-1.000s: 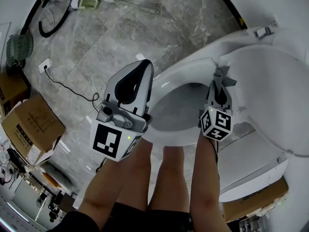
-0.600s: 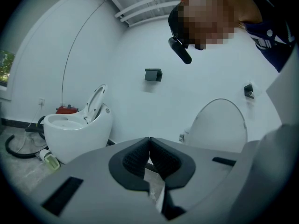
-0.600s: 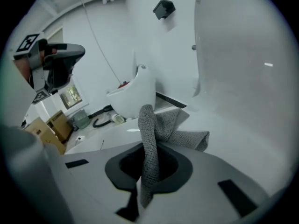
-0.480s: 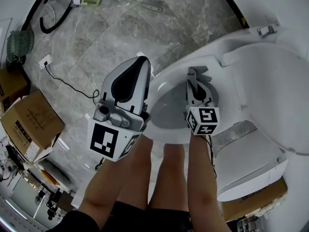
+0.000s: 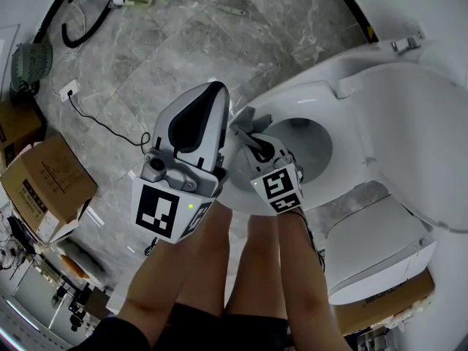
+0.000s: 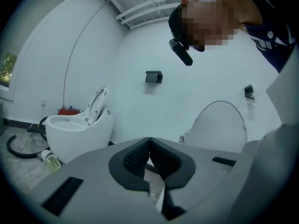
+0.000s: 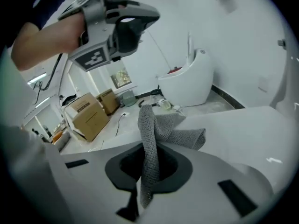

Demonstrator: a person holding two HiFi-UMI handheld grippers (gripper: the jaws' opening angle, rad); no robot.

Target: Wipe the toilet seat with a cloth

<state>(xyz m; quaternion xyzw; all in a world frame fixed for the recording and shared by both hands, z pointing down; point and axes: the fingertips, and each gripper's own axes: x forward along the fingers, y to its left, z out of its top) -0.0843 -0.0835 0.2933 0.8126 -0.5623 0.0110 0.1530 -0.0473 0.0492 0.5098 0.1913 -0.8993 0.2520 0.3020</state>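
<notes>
Pinching one grey knitted cloth between their pads, the right tongs hold it upright through the gap. Its free end is folded over and seems to lie on the white toilet seat. From the head view the right tongs sit at the front-left edge of the toilet seat, with the cloth bunched at their tip right on that rim. The lid stands raised at the right.

The left tongs are pressed together with nothing between them. In the head view the left tongs hang just beside the seat's left edge, over the grey marble floor and close alongside the right pair.

Each of the two tools carries one cube with black-and-white square markers: the left cube and the right cube. They bear patterns only, no words.

There are two toilets. The second toilet stands against the far wall with its own lid up.

Three cardboard boxes show. A large cardboard box sits at the floor's left edge and a smaller box behind it. A third box is at the lower right corner. Print on the large box is too small to read.

A black cable runs across the floor.
</notes>
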